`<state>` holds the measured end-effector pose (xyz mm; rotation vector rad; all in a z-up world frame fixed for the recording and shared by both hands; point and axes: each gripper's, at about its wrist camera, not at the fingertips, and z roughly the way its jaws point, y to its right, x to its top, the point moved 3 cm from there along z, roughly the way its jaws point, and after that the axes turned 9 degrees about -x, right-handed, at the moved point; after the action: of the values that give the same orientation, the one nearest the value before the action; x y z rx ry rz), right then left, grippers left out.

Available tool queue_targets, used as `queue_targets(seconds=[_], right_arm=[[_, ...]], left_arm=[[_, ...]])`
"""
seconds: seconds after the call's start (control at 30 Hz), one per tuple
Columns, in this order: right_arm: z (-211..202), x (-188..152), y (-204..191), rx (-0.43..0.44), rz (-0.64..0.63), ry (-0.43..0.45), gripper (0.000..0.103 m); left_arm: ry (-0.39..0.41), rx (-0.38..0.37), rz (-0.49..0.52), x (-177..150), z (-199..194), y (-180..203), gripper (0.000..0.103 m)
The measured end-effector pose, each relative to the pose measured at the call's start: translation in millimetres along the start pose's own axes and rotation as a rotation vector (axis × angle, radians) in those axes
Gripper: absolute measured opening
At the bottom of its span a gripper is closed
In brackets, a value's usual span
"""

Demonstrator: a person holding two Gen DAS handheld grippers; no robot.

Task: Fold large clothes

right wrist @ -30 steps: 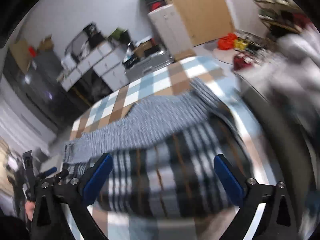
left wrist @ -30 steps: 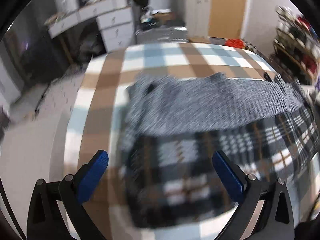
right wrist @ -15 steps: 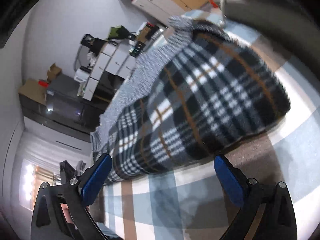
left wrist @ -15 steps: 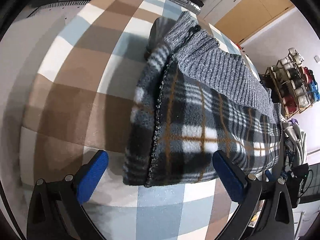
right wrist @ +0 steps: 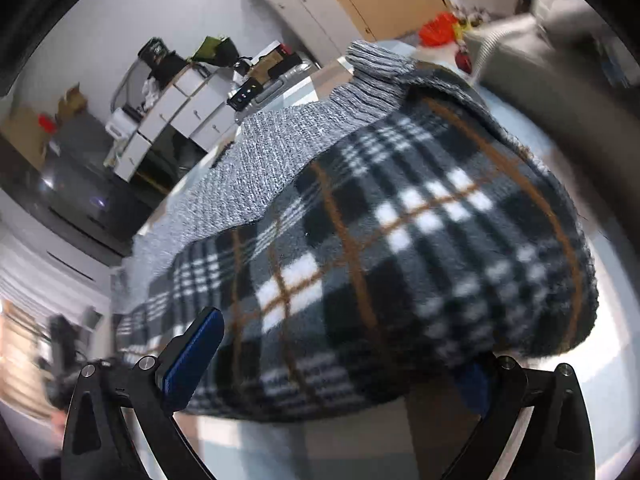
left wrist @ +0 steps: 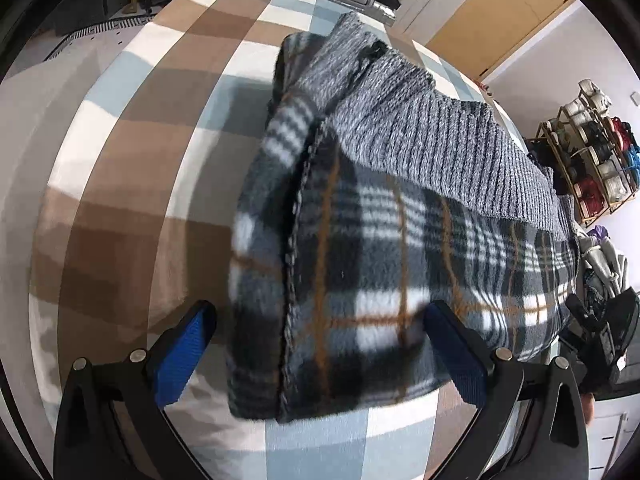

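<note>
Checked tablecloth (left wrist: pixel 120 208), both grippers wide around plaid garment (left wrist: pixel 360 280).

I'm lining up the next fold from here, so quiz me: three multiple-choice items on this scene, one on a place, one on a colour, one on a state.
1. Where does the grey ribbed knit lie?
A. on the plaid fleece
B. on the floor
C. on a shelf

2. What colour are the thin lines in the plaid fleece?
A. green
B. orange-brown
C. pink

3. How are the left tool and right tool?
A. both open
B. both shut on cloth
C. only the left open

Key: 1 A, the knit overlaps the fleece's far edge; 2 B, orange-brown stripes cross the checks; 3 A, each tool's blue pads stand wide apart astride the bundle.
</note>
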<state>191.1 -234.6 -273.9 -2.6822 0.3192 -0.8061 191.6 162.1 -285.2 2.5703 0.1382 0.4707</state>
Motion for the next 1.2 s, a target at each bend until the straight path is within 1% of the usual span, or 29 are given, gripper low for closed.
queue_targets(seconds=[0.07, 0.1, 0.13, 0.17, 0.23, 0.27, 0.3, 0.33, 0.4, 0.43, 0.53, 0.63, 0.67, 0.7, 0.8, 0.87, 0.93, 1.0, 1.03, 1.07, 1.1, 1.17, 1.2], right_arm=[[0.8, -0.4, 1.1, 0.011, 0.021, 0.036, 0.103], [0.5, -0.7, 2.6, 0.013, 0.026, 0.039, 0.099], [0.1, -0.6, 5.1, 0.001, 0.028, 0.038, 0.079], [1.2, -0.6, 10.7, 0.004, 0.044, 0.028, 0.048], [4.2, 2.3, 24.4, 0.097, 0.126, 0.003, 0.040], [5.1, 4.4, 30.4, 0.130, 0.156, -0.005, 0.035], [4.9, 5.5, 34.6, 0.151, 0.168, -0.009, 0.033], [4.1, 6.3, 36.4, 0.162, 0.173, -0.009, 0.031], [1.4, 5.8, 33.5, 0.157, 0.158, -0.002, 0.028], [-1.5, 5.1, 29.5, 0.152, 0.131, 0.005, 0.027], [-8.3, 3.0, 22.6, 0.113, 0.076, 0.013, 0.024], [-12.5, -3.7, 21.3, 0.105, 0.058, -0.004, 0.023], [-14.2, -4.4, 20.4, 0.105, 0.056, -0.006, 0.023], [-17.0, -7.5, 19.3, 0.103, 0.051, -0.011, 0.023], [-31.8, -25.8, 19.0, 0.111, 0.059, -0.046, 0.022], [-41.8, -38.9, 18.4, 0.119, 0.055, -0.062, 0.022], [-45.8, -53.1, 17.9, 0.117, 0.027, -0.085, 0.023], [-43.4, -64.8, 21.1, 0.126, 0.027, -0.111, 0.026], [-41.1, -64.7, 24.0, 0.146, 0.055, -0.125, 0.029], [-40.5, -63.7, 26.7, 0.159, 0.078, -0.131, 0.030], [-40.6, -61.3, 30.2, 0.180, 0.113, -0.137, 0.031], [-40.5, -59.0, 35.6, 0.186, 0.145, -0.141, 0.036], [-40.9, -58.0, 38.5, 0.185, 0.163, -0.140, 0.037]], left_arm=[[-0.003, 0.007, 0.019, 2.3, 2.3, 2.2, 0.101], [-0.007, 0.024, 0.035, 3.0, 3.8, 4.3, 0.097], [-0.009, 0.034, 0.046, 4.0, 3.2, 3.4, 0.088], [-0.014, 0.034, 0.057, 3.8, 3.8, 6.6, 0.084], [-0.031, -0.007, 0.050, 2.7, 5.1, 13.9, 0.059], [-0.032, -0.020, 0.042, 3.2, 5.8, 17.4, 0.057], [-0.030, -0.016, 0.045, 5.8, 9.8, 24.2, 0.053], [-0.027, -0.019, 0.053, 5.0, 9.7, 27.1, 0.045], [-0.022, -0.017, 0.059, 6.7, 7.8, 31.7, 0.040], [-0.022, -0.014, 0.059, 6.8, 7.0, 33.4, 0.038], [-0.023, -0.006, 0.062, 1.4, 2.3, 34.0, 0.037], [-0.035, 0.005, 0.057, -7.1, -3.2, 30.5, 0.037], [-0.038, 0.009, 0.055, -9.7, -8.3, 23.8, 0.037], [-0.040, 0.016, 0.055, -8.2, -8.2, 22.1, 0.036], [-0.047, 0.069, 0.093, -13.0, -13.0, 24.3, 0.036], [-0.050, 0.085, 0.109, -16.1, -17.0, 21.8, 0.036], [-0.046, 0.076, 0.094, -17.0, -20.2, 15.0, 0.037], [-0.039, 0.039, 0.066, -13.0, -21.9, 8.1, 0.037], [-0.032, 0.014, 0.035, -8.5, -23.9, 3.5, 0.037], [-0.022, 0.007, 0.018, -5.7, -27.0, 1.8, 0.037], [0.004, 0.007, -0.001, -1.0, -32.4, 0.2, 0.037], [0.066, 0.055, 0.007, 3.8, -44.5, 3.4, 0.037], [0.113, 0.105, 0.041, 6.8, -54.3, 9.2, 0.037]])
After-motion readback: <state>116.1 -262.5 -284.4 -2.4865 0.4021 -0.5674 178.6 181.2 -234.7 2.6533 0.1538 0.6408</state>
